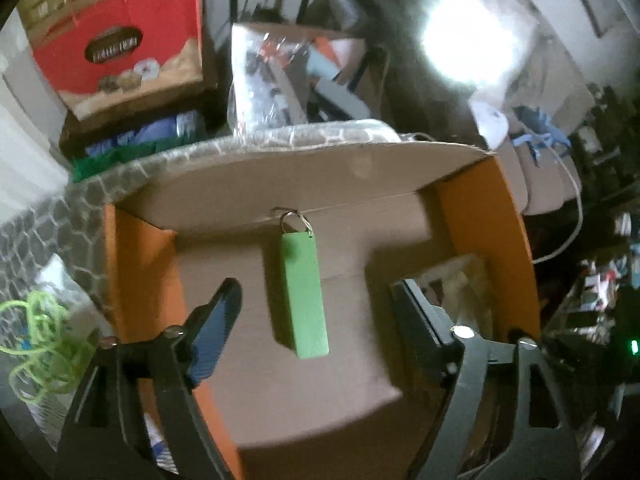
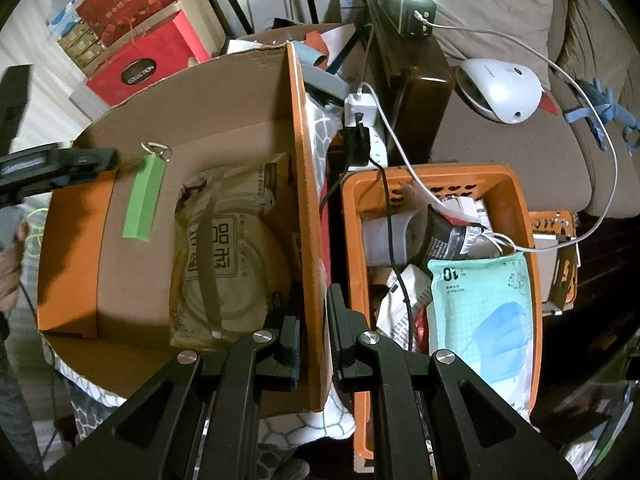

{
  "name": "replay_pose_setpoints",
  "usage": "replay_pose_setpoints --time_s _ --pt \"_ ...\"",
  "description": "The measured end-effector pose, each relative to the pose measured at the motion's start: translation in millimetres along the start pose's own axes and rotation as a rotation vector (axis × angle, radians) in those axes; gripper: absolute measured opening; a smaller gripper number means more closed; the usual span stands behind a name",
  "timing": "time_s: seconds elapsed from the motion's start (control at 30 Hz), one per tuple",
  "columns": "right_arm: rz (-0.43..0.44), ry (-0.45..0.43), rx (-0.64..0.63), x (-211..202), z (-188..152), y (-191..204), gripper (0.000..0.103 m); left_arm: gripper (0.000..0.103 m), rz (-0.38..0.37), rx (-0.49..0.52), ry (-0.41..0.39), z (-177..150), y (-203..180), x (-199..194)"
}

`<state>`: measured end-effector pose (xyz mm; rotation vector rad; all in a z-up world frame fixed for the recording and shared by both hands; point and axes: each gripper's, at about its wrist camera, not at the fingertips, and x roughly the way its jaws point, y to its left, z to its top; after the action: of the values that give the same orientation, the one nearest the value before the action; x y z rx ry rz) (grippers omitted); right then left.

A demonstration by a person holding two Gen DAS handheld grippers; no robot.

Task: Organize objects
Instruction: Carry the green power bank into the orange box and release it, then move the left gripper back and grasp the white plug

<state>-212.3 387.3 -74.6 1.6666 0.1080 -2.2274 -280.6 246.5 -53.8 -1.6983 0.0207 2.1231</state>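
The green key tag point(image 1: 305, 294) with its metal ring lies flat on the floor of the open cardboard box point(image 1: 280, 184), at the centre of the left wrist view, beside a wrapped packet point(image 2: 228, 256). The left gripper point(image 1: 316, 312) hangs above the tag, jaws apart and empty. The right gripper point(image 2: 314, 344) has its jaws clamped on the box's orange side wall, low in the right wrist view. The placing step looks finished; next, I judge, comes fetching another item, perhaps from the orange basket point(image 2: 532, 216).
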Motion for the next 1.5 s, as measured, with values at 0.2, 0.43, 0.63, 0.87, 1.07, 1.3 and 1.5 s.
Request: replay_pose_setpoints --time_s 0.2,0.43,0.63,0.87,1.07,1.3,1.5 --pt "0.014 0.002 0.010 2 -2 -1 0.011 0.085 -0.028 0.039 -0.013 -10 6 -31" --pt "0.014 -0.001 0.009 2 -3 -1 0.011 0.091 -0.045 0.058 -0.087 -24 27 -75" --pt "0.018 -0.003 0.011 2 -3 -2 0.011 0.092 -0.049 0.055 -0.129 -46 56 -103" --pt "0.017 -0.003 0.010 2 -3 -2 0.011 0.092 -0.001 0.027 -0.125 -77 100 -104" --pt "0.011 -0.004 0.007 1 -3 -1 0.011 0.092 0.003 -0.024 -0.097 -96 136 -87" --pt "0.010 -0.003 0.007 1 -2 -1 0.011 0.092 -0.034 -0.047 -0.073 -111 158 -64" --pt "0.020 0.002 0.014 2 -2 -2 0.011 0.092 -0.002 0.090 -0.120 -117 153 -49"
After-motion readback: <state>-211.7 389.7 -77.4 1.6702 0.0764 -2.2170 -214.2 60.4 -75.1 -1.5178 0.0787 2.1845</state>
